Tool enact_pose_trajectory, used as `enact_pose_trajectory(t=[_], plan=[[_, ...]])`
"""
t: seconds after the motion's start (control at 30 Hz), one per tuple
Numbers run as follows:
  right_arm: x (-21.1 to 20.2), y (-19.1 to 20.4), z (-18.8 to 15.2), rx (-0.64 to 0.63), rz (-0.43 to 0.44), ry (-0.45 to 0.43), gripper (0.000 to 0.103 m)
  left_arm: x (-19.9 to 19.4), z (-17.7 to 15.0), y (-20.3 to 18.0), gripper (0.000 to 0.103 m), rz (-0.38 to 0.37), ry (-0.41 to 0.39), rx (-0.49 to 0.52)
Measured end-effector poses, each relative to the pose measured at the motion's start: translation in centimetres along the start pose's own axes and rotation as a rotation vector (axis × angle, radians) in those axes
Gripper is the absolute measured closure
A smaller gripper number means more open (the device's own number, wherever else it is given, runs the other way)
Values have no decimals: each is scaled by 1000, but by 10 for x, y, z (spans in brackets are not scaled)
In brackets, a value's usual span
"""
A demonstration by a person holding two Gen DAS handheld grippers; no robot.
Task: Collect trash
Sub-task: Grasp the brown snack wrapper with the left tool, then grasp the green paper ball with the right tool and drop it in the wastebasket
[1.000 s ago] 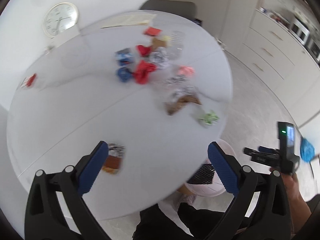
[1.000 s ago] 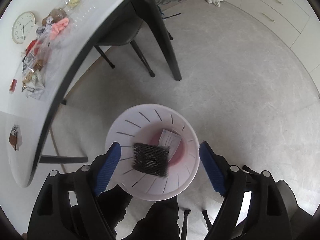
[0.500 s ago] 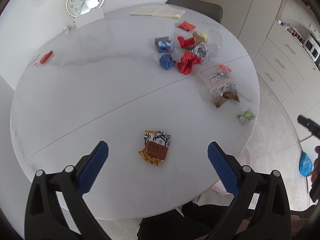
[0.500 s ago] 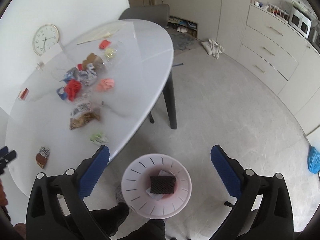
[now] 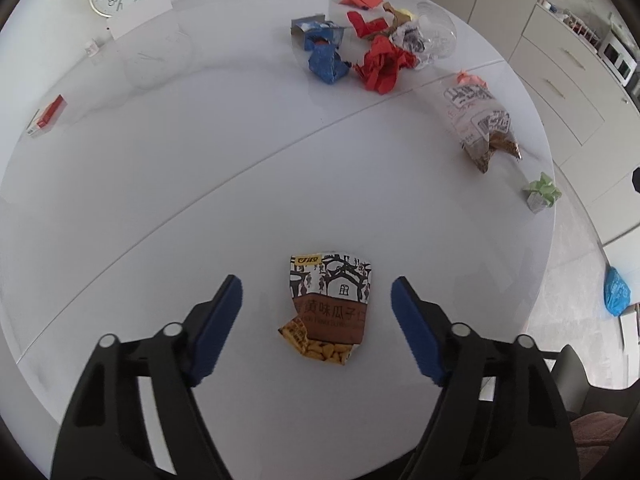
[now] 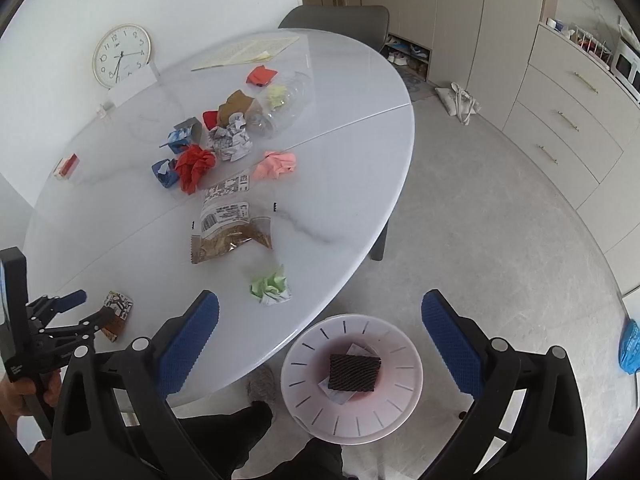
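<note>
snack packet [image 5: 329,307] reads "黄味瓜子"; wall clock [image 6: 121,55] shows numerals 1–12.

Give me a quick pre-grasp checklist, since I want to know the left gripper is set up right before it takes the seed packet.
1. Seed packet lies between the left gripper fingers: ok.
2. Jaws wider than the packet, now closing, pads not yet touching it: ok.
3. No other trash near the packet on the table: ok.
4. Fingertips low enough to catch the flat packet: cannot tell.
5. Right gripper open, empty, away from the packet: ok.
6. Bin on the floor has room; it holds only a black mesh piece and paper: ok.
</note>
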State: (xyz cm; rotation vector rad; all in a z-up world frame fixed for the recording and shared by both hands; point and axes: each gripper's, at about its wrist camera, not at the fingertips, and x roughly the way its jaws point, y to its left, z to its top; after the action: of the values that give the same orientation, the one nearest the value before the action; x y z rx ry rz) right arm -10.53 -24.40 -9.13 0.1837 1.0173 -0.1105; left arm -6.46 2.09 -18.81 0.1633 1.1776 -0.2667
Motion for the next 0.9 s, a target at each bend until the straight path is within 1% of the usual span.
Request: enact_pose_trajectory(t=[0.13, 0.17, 0.23, 0.27, 0.43, 0.53, 0.6, 0.73, 0.83, 0.87, 0.9], plan=[[3, 4, -2, 10, -4, 7, 2, 10, -3, -2, 49, -40, 28, 18], [4, 4, -2, 15, -5, 8, 2, 11, -4, -3, 51, -45, 32, 23], [4, 3, -1, 24, -5, 10, 2, 14, -3, -2, 62, -53, 38, 24], [5, 2, -1, 30, -5, 11, 2, 16, -3, 0, 64, -56, 42, 21], [10, 4, -2, 41, 3, 24, 2, 20, -2, 5, 67, -76, 33, 14], [17, 6, -2, 51, 21, 41, 2, 20, -2, 4, 69, -73, 25, 35], [23, 7, -3, 58, 34, 51, 2, 19, -1, 2, 72, -76, 16, 48], [40, 12, -2, 66, 75, 76, 3, 14, 1, -1, 75, -56, -2, 78], [61, 20, -2, 29, 76, 118, 13, 8, 4, 0, 75, -48, -7, 76], [70, 23, -2, 13, 61, 139, 19, 6, 6, 1, 75, -47, -8, 72], [78, 26, -3, -1, 45, 159, 23, 3, 8, 2, 75, -48, -10, 67]])
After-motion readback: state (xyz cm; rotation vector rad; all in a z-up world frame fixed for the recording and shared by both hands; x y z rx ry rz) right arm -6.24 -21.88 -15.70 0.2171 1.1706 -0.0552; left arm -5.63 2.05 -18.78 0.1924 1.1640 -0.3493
